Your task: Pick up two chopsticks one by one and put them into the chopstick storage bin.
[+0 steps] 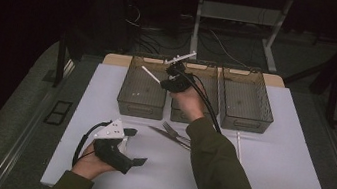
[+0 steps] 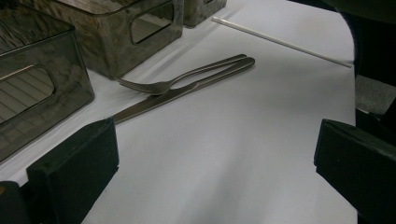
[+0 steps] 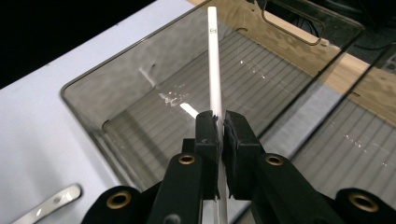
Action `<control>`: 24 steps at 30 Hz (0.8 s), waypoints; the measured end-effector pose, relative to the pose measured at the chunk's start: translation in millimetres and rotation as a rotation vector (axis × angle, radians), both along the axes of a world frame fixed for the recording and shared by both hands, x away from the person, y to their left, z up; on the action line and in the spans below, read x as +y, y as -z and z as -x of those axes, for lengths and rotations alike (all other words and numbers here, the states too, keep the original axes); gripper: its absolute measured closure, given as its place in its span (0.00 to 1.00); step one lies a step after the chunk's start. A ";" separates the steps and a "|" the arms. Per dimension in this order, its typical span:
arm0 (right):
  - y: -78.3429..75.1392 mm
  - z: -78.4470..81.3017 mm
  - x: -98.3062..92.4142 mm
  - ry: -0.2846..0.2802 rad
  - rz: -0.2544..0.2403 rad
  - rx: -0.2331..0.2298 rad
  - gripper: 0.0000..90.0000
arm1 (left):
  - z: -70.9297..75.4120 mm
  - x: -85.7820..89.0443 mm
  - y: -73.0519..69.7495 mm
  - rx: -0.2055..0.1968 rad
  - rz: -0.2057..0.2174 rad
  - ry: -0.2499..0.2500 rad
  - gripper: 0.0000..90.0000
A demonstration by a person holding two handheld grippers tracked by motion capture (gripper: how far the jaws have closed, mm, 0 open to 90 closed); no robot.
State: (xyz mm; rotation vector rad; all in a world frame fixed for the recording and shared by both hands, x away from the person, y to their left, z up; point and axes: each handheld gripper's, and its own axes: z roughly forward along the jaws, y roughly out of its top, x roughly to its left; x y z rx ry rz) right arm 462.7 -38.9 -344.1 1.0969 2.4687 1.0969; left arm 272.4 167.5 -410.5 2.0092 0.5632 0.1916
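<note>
Dark floor and tangled cables surround a bench point(image 1: 95, 164) covered with a white sheet. Held above the leftmost of three clear bins, a white stick point(image 1: 150, 75) is clamped between the closed jaws of the right gripper point(image 1: 164, 83); in the right gripper view the white stick point(image 3: 214, 70) runs up from the right gripper point(image 3: 220, 126) over the ribbed floor of the left bin point(image 3: 84, 93).

The left bin point(image 1: 139, 105) stands at the far side of the bench, with the middle bin point(image 1: 211, 80) just to its right and the right bin point(image 1: 248, 121) beyond that. Nearer the person than the left bin and to its right, a fork point(image 1: 174, 130) and a knife point(image 1: 163, 133) lie side by side on the sheet, touching; the left gripper view shows the fork point(image 2: 187, 79) and knife point(image 2: 154, 100) close together. A second white stick point(image 1: 238, 144) lies right of them, below the right bin.

Well toward the person from the left bin, the left gripper point(image 1: 136, 146) rests low over the sheet, its jaws wide apart with nothing between them.
</note>
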 end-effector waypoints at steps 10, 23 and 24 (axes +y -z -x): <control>13.0 -24.1 35.0 0.034 0.048 0.048 0.94 | 1.1 -0.1 -1.1 -0.006 0.011 0.006 0.00; 25.2 -36.6 70.9 0.027 0.117 0.085 0.89 | 1.9 -0.1 -2.3 -0.010 0.026 0.010 0.00; 24.4 -37.0 70.9 0.021 0.103 0.087 0.85 | 1.8 0.0 -2.2 -0.011 0.025 0.011 0.00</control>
